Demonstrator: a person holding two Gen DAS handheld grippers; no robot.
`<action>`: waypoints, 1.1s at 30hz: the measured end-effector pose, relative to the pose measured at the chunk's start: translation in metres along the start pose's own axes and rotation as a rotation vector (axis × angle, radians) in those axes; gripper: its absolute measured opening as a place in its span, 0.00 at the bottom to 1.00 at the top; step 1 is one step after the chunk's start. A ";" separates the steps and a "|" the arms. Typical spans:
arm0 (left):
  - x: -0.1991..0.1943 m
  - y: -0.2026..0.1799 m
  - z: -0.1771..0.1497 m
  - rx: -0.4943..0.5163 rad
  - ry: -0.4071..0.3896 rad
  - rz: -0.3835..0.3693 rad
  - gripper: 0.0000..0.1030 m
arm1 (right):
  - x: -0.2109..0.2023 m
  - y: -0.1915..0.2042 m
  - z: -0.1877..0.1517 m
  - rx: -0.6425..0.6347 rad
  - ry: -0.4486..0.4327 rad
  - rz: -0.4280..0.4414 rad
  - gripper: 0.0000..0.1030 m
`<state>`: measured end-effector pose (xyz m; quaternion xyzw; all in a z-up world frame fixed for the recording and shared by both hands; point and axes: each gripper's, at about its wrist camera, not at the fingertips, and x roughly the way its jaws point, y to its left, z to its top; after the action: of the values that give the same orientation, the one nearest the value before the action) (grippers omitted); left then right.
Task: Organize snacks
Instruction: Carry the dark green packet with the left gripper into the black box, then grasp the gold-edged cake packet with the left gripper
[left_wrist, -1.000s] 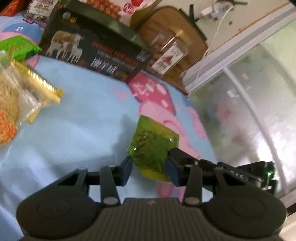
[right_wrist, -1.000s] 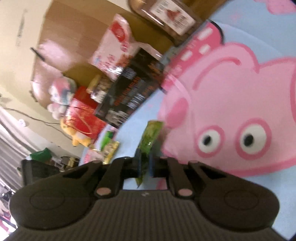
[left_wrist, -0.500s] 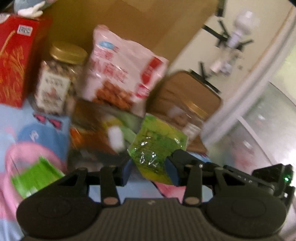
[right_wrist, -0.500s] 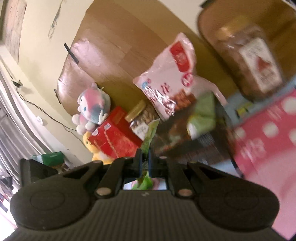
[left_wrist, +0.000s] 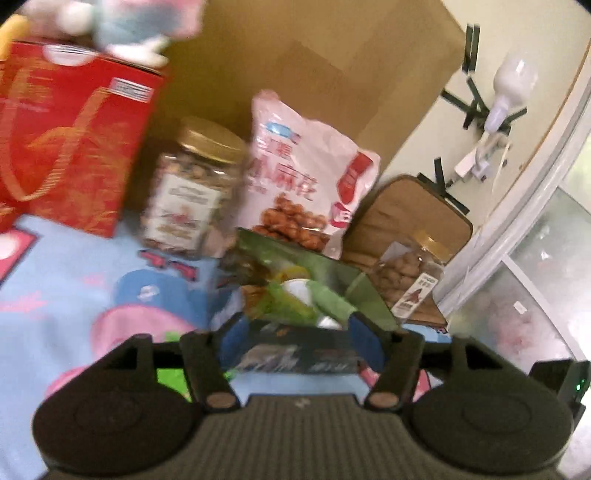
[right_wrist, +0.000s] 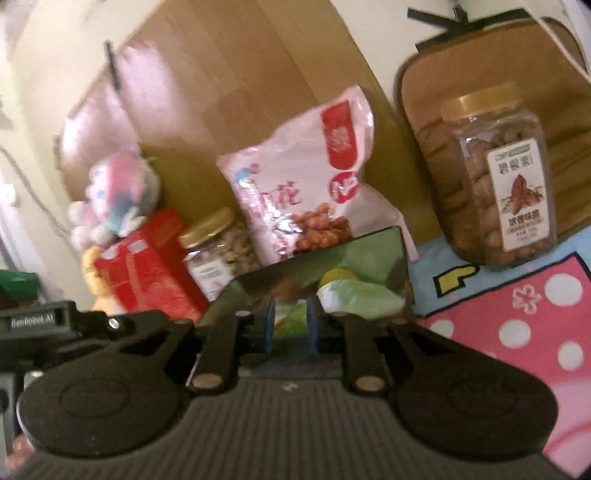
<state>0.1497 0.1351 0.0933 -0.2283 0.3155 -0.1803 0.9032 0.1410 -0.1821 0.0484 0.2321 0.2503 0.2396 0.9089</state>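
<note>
I've brought both grippers to the open box at twelve o'clock; left and right fingers are opening, green packets dropping in.

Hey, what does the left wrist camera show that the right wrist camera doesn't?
Only the left wrist view shows the white device taped to the wall and the frosted glass panel. Only the right wrist view shows the yellow plush toy beside the red box. Both show the pink snack bag, the gold-lidded jar, the walnut jar and the open dark box.
</note>
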 end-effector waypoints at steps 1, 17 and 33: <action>-0.012 0.007 -0.006 -0.005 -0.008 0.012 0.62 | -0.006 0.001 -0.008 0.008 0.020 0.029 0.31; -0.035 0.060 -0.102 -0.181 0.127 -0.043 0.50 | 0.010 0.052 -0.103 0.117 0.407 0.220 0.31; -0.009 -0.017 -0.145 -0.096 0.239 -0.159 0.52 | -0.069 0.005 -0.106 0.029 0.307 0.105 0.37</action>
<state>0.0456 0.0816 0.0060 -0.2725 0.4103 -0.2617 0.8300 0.0274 -0.1846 -0.0063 0.2184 0.3773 0.3157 0.8428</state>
